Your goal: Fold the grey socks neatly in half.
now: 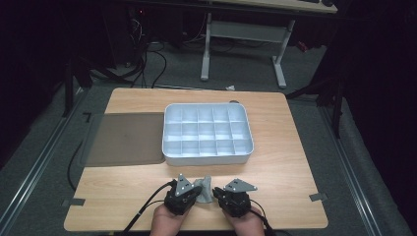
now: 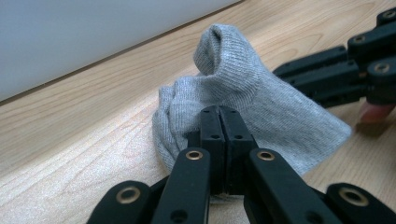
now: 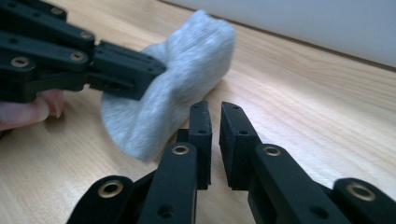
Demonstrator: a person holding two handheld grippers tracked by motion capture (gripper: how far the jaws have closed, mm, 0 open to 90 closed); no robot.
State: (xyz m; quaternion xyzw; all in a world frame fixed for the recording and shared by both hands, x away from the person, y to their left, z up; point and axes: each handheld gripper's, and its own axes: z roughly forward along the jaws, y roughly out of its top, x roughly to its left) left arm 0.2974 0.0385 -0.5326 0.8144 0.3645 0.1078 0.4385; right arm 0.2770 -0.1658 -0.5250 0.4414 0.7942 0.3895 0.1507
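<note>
A grey sock (image 1: 204, 189) lies bunched near the front edge of the wooden table (image 1: 285, 162), between my two grippers. My left gripper (image 1: 198, 193) is shut on the sock's near edge; in the left gripper view its jaws (image 2: 219, 113) stand pressed together with the knit fabric (image 2: 243, 88) pinched at their tips. My right gripper (image 1: 215, 193) sits just right of the sock. In the right gripper view its jaws (image 3: 215, 108) stand a narrow gap apart with nothing between them, and the sock (image 3: 187, 60) hangs to their left from the left gripper (image 3: 156, 70).
A white tray (image 1: 209, 159) divided into several compartments stands at the table's middle, beyond the sock. A flat grey mat (image 1: 125, 137) lies to its left. A person's hands (image 1: 167, 223) hold the grippers at the front edge. Bare wood lies right of the tray.
</note>
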